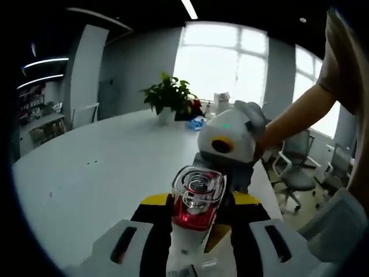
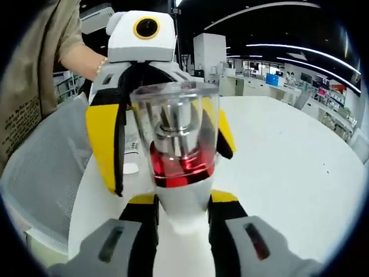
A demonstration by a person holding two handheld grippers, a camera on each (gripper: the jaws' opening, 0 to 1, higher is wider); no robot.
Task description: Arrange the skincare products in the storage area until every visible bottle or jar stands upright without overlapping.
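Red-banded clear-capped bottle (image 2: 180, 147) between right tongs (image 2: 183, 210) and left tongs (image 2: 167, 124) — both closed on it, above white table (image 2: 288, 173).

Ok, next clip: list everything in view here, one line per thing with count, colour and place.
Bottle: one, white body, red collar, clear cap, held between both grippers.
Table: one, white, under the grippers.
Potted plant: one, green, far end of the table.
Office chairs: two or more, grey, by the window.
Mesh chair: one, grey, beside the table.
Left gripper: one, yellow, black and white, shut on the bottle.
Right gripper: one, same colours, shut on the bottle.
Person's arm: one, beige sleeve, behind the right gripper.
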